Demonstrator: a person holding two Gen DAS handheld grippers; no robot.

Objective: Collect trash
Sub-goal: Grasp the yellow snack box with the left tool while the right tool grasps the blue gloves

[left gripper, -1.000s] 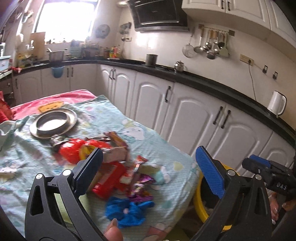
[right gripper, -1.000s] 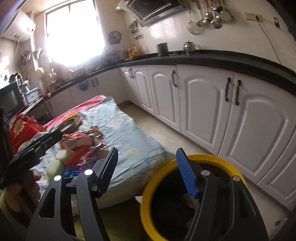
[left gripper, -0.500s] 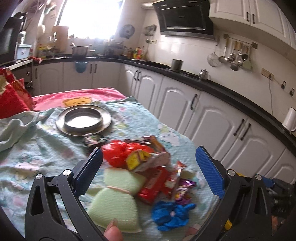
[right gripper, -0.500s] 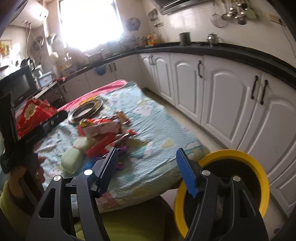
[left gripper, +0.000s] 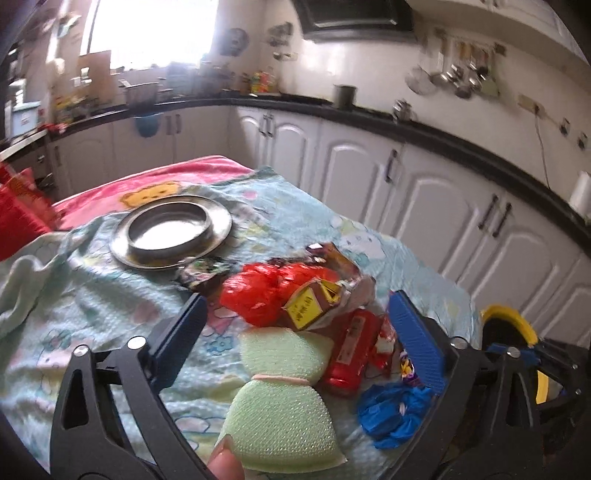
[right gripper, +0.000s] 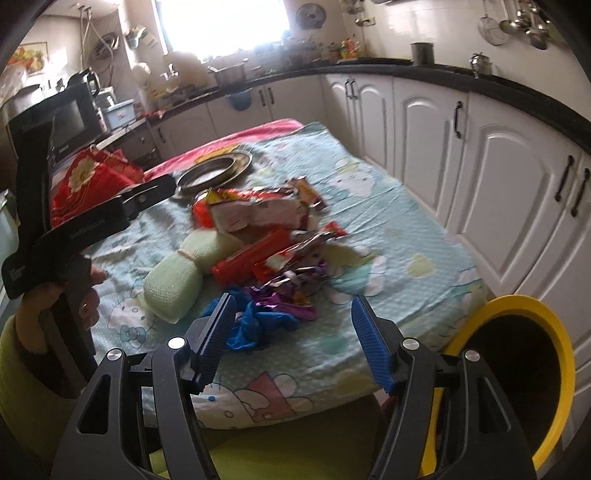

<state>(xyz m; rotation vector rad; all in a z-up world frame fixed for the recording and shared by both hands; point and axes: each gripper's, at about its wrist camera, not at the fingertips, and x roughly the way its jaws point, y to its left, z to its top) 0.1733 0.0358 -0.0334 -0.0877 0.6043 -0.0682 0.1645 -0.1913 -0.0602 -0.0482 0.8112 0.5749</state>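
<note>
Swinging away from the yellow-rimmed black bin [right gripper: 517, 373] toward the crumpled wrapper pile [left gripper: 314, 295] on the patterned cloth surface [right gripper: 388, 236], the left gripper [left gripper: 295, 332] and right gripper [right gripper: 291, 332] are empty; left jaws, wide, have just been closing slightly, right stand part-open, readying another pick.

I am facing white cabinets [right gripper: 517, 177] running under a black counter [right gripper: 461, 79]; a bright window [right gripper: 221, 22] is flooding the tiled kitchen wall [left gripper: 369, 70] with daylight.

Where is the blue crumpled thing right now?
The blue crumpled wrapper lies on the table's near edge, at the front of the trash pile, beside the purple foil and right of the green sponge, in the right wrist view.
</note>
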